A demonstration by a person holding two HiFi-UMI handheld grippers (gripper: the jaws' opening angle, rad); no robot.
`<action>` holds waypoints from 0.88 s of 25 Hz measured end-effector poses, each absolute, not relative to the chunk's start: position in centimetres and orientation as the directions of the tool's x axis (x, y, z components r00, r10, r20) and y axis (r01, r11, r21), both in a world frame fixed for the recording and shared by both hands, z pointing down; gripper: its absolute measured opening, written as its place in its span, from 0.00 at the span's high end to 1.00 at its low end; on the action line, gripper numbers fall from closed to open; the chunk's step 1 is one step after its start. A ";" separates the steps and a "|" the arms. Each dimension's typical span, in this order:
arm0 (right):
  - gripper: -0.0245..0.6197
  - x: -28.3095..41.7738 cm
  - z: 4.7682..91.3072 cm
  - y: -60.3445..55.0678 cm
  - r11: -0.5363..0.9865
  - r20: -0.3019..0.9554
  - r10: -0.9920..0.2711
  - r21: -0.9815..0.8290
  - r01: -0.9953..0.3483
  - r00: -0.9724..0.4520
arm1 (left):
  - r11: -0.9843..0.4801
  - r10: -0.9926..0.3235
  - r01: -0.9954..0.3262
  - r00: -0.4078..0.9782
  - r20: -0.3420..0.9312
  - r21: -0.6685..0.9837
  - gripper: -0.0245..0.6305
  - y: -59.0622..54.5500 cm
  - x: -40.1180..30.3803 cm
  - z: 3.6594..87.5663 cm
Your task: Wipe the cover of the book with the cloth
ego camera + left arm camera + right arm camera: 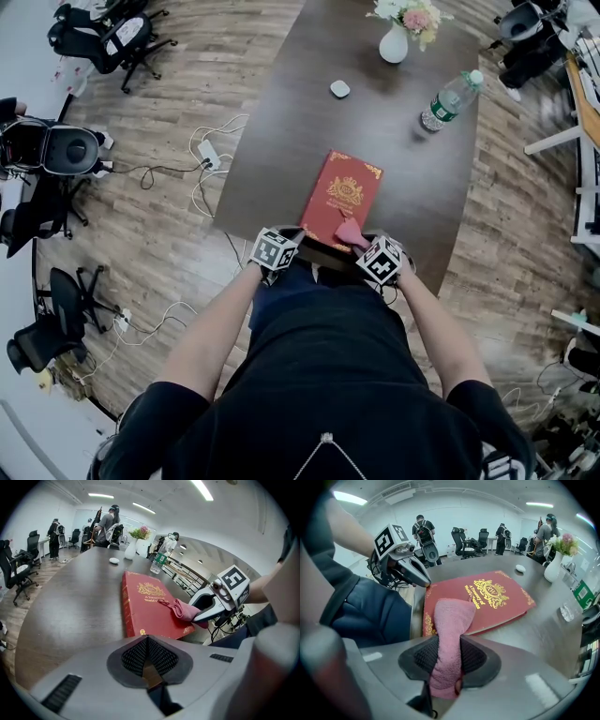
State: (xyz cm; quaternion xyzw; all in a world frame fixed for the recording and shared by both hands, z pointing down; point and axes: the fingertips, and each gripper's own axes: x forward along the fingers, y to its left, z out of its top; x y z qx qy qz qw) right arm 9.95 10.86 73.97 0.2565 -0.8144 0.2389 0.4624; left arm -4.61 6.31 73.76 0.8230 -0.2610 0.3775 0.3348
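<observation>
Forearms [220, 323] are reaching over the table's near edge, each holding a gripper. The right gripper [445, 660] is pinching the pink cloth [451, 618] between its jaws, and the cloth's free end is resting on the near end of the red book [343, 195]. The left gripper [147, 643] is keeping its jaws pressed together on nothing, just beside the book's near left corner. The book is lying flat, cover up, on the dark table [375, 112].
</observation>
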 end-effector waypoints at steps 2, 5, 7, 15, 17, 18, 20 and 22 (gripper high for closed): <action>0.77 10.5 74.3 11.1 0.749 0.881 -0.201 -0.144 -0.647 -0.428 | -0.645 -0.174 -0.677 0.582 0.794 0.355 0.97 6.3 -4.6 73.8; 0.77 11.0 74.4 11.4 0.741 0.887 -0.205 -0.134 -0.657 -0.413 | -0.654 -0.167 -0.668 0.586 0.793 0.356 0.97 6.3 -4.5 73.8; 0.77 11.2 74.2 11.4 0.735 0.891 -0.212 -0.125 -0.666 -0.402 | -0.660 -0.162 -0.661 0.589 0.792 0.357 0.97 6.3 -4.5 73.8; 0.77 9.5 72.6 10.6 0.700 0.885 -0.239 -0.128 -0.703 -0.399 | -0.687 -0.133 -0.621 0.618 0.775 0.377 0.97 6.4 -4.3 73.7; 0.77 8.2 71.9 10.1 0.696 0.883 -0.244 -0.129 -0.706 -0.402 | -0.698 -0.116 -0.606 0.622 0.775 0.382 0.97 6.4 -4.4 73.6; 0.77 7.6 71.5 9.9 0.696 0.882 -0.245 -0.129 -0.706 -0.403 | -0.702 -0.107 -0.599 0.625 0.773 0.387 0.97 6.5 -4.5 73.6; 0.77 6.3 70.9 9.5 0.702 0.881 -0.245 -0.127 -0.700 -0.405 | -0.706 -0.091 -0.584 0.636 0.767 0.401 0.97 6.8 -4.4 73.4; 0.77 5.0 70.5 8.9 0.714 0.880 -0.244 -0.122 -0.689 -0.408 | -0.710 -0.078 -0.570 0.648 0.758 0.414 0.97 7.0 -4.3 73.3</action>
